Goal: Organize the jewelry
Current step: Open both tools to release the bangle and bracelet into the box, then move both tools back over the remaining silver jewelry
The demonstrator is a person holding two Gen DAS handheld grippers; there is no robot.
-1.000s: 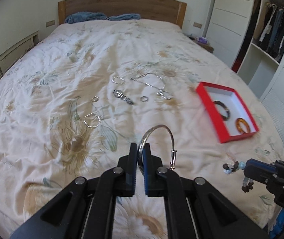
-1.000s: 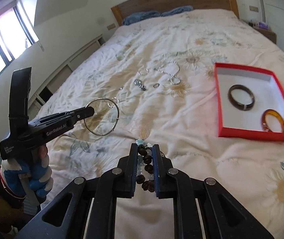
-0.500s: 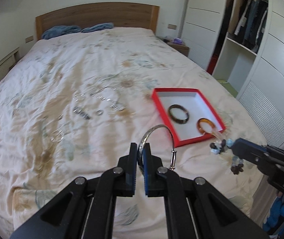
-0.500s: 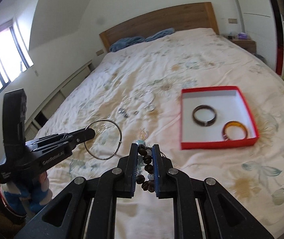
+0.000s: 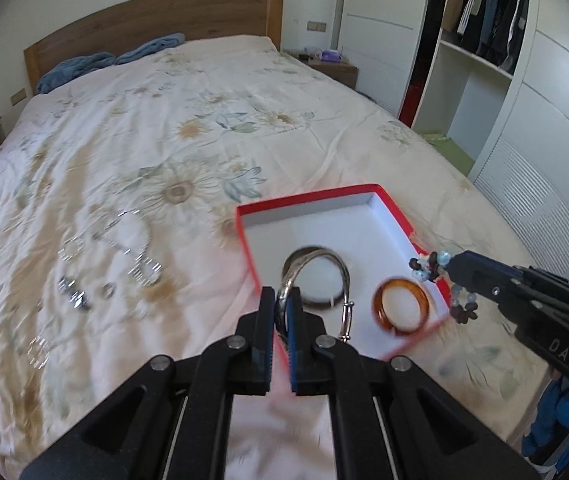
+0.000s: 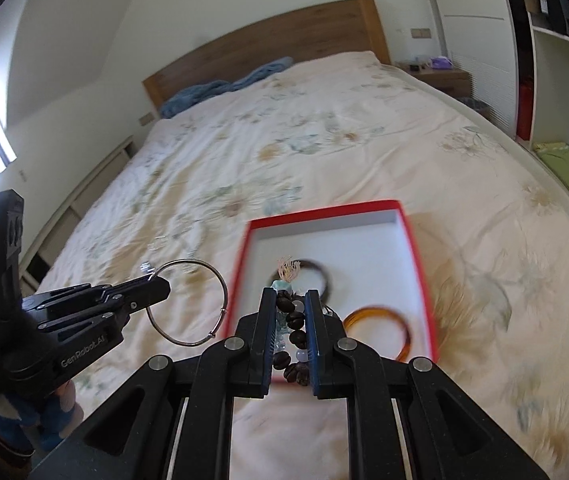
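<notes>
box (image 5: 316, 203): 1 | bangles in box (image 5: 401, 306): 2 | held bracelets (image 6: 188, 304): 2 | grippers (image 5: 282, 308): 2

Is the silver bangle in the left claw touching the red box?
Apart. The right wrist view shows the silver bangle hanging from the left claw, beside the red box, with bedspread visible between them.

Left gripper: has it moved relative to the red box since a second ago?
Yes. The left gripper, shut on the silver bangle, has swung toward the red box; it was over bare quilt and now hangs over the box's near edge.

It was a home bedroom. A bed (image 5: 204, 128) with a wooden headboard (image 6: 276, 36) stood beside a wardrobe (image 5: 484, 20) of hanging clothes.
</notes>
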